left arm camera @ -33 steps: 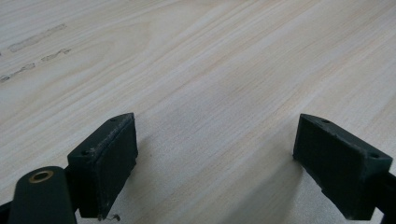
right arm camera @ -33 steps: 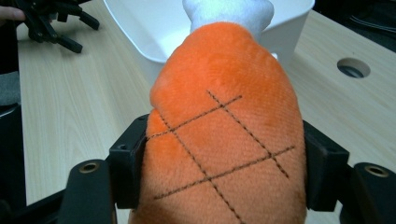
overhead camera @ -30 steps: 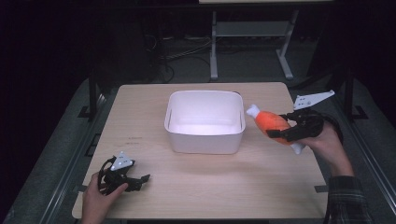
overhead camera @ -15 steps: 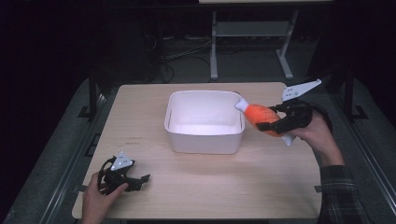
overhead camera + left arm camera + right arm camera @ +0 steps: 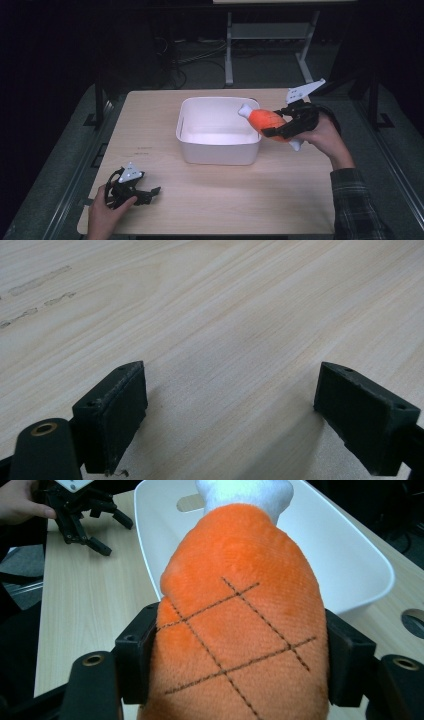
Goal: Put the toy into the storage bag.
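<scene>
Orange plush drumstick toy (image 5: 267, 121), clamped in right gripper (image 5: 278, 131), has moved over white plastic tub (image 5: 218, 150) rim, ready for release; left gripper (image 5: 150, 192) rests jaws apart.

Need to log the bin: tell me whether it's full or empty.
Empty: the white bin shows a bare floor; the orange plush toy is above its rim, outside.

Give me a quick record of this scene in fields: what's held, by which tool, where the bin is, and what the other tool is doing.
held item: orange plush toy with white ends and stitched crosshatch
holder: right tool, jaws clamped on the toy's sides
toy position: in the air at the right rim of the white bin, white tip over the rim
bin: middle of the wooden table, nothing seen inside
left tool: jaws open, nothing between them, low at the table's near left corner
toy in bin: not yet
</scene>
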The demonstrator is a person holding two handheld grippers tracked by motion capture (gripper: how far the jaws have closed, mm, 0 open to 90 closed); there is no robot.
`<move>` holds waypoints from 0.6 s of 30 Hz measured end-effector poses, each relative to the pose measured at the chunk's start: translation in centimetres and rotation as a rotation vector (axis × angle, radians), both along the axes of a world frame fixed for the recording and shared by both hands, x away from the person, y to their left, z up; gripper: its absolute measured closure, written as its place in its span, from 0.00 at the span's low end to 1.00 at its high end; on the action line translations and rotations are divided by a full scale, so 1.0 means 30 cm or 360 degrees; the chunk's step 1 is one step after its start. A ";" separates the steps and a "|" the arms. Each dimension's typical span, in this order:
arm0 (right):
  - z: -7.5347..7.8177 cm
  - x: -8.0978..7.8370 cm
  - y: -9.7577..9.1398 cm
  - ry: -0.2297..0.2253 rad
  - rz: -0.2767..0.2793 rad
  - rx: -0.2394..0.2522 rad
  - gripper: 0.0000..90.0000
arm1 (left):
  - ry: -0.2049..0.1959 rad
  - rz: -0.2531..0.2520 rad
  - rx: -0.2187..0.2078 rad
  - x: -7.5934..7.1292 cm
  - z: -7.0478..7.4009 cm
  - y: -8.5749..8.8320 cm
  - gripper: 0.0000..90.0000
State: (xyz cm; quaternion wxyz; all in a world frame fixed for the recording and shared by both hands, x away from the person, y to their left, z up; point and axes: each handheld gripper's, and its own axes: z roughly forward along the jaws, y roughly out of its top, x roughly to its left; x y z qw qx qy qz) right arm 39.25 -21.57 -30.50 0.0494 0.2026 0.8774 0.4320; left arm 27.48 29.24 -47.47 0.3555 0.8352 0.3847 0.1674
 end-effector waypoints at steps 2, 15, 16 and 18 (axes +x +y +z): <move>-0.001 0.009 0.017 0.0004 0.0015 -0.0007 0.33 | 0.0000 0.0000 0.0000 0.000 0.000 0.000 0.14; 0.013 0.049 0.116 -0.0012 0.0118 -0.0055 0.33 | 0.0000 0.0002 -0.0003 0.000 0.000 0.000 0.14; 0.015 0.057 0.136 -0.0017 0.0142 -0.0063 0.33 | 0.0001 0.0001 -0.0002 0.000 0.000 0.000 0.14; 0.017 0.061 0.153 -0.0021 0.0159 -0.0066 0.33 | -0.0002 0.0001 -0.0002 0.000 0.000 0.000 0.14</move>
